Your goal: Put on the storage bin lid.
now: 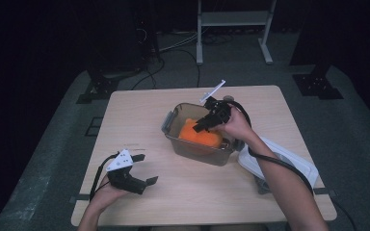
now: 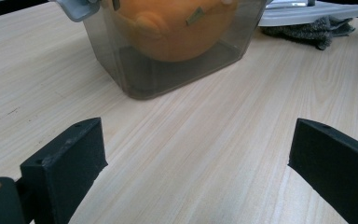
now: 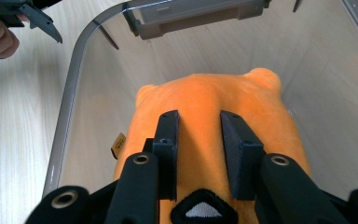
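Note:
An orange plush toy (image 1: 198, 136) sits inside a clear smoky plastic container (image 1: 203, 154) in the middle of the table. My right gripper (image 1: 200, 126) reaches down into the container from the right. In the right gripper view its jaws stand narrow, with its pads (image 3: 168, 140) pressed into a fold of the plush toy (image 3: 205, 93); my right gripper (image 3: 198, 119) is shut on the toy. My left gripper (image 1: 148, 168) rests low at the table's front left, open with nothing between its jaws. The left gripper (image 2: 198, 140) faces the container (image 2: 135, 74) and the toy (image 2: 172, 28).
A white lid (image 1: 289, 161) lies to the right of the container, with a grey cloth (image 1: 262, 185) under its near edge. The container has a grey latch (image 1: 166, 122) on its left end. Bare light wood table (image 1: 139, 106) surrounds it. A white frame (image 1: 233, 19) stands beyond the table.

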Demonstrator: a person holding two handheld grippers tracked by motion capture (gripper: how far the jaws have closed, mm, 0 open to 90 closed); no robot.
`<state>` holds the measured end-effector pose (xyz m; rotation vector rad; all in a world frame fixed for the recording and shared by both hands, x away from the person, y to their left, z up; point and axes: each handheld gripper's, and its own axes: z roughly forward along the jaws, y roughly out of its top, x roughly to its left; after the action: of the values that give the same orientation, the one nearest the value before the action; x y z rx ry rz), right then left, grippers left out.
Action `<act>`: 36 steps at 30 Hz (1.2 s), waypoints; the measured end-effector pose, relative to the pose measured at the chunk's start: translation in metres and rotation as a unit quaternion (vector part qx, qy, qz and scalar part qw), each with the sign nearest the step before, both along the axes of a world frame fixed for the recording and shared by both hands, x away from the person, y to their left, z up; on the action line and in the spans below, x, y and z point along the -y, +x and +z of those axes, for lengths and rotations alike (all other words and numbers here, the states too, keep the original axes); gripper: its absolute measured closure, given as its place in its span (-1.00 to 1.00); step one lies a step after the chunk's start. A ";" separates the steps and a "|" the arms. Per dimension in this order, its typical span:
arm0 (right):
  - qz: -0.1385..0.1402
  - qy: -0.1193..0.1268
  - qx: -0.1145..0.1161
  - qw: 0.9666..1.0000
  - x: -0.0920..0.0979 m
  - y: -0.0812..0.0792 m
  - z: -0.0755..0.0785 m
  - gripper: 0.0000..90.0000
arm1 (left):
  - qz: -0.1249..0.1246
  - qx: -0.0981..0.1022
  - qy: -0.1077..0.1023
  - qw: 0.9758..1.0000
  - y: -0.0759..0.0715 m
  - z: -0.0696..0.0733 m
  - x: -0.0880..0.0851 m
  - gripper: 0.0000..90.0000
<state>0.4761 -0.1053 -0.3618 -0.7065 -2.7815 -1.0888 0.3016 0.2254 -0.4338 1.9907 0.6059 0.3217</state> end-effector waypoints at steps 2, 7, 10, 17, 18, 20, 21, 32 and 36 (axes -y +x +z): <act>0.000 -0.001 0.000 1.000 0.000 0.000 0.000 0.52 | 0.000 0.000 0.000 1.000 0.000 0.000 0.000 -0.94; -0.001 -0.003 -0.002 1.000 -0.001 0.000 0.000 0.52 | 0.000 0.000 0.000 1.000 0.000 0.000 0.000 -0.94; 0.000 -0.003 -0.001 1.000 0.000 0.000 0.000 0.51 | 0.000 0.000 0.000 1.000 0.000 0.000 0.000 -0.94; 0.000 -0.005 -0.003 1.000 0.000 0.000 -0.001 0.51 | -0.001 0.000 0.000 1.000 0.000 0.000 0.001 -0.94; -0.001 -0.006 -0.003 1.000 0.000 0.000 -0.001 0.51 | 0.000 0.000 0.000 1.000 0.000 0.000 0.001 -0.94; -0.001 -0.006 -0.004 1.000 0.000 0.000 -0.001 0.50 | 0.000 0.000 -0.001 1.000 0.000 0.000 0.000 -0.94; -0.001 -0.006 -0.004 1.000 0.000 0.000 -0.001 0.50 | 0.000 0.000 -0.001 1.000 0.000 0.000 0.000 -0.94; 0.000 -0.010 -0.003 1.000 0.000 -0.001 -0.001 0.50 | -0.001 0.000 0.000 1.000 0.000 -0.001 0.001 -0.94; -0.002 -0.008 -0.004 1.000 0.000 -0.001 -0.001 0.50 | 0.000 0.000 0.000 1.000 0.000 0.000 0.001 -0.94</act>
<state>0.4746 -0.1055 -0.3631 -0.7175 -2.7861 -1.0630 0.3018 0.2245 -0.4342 1.9911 0.6043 0.3222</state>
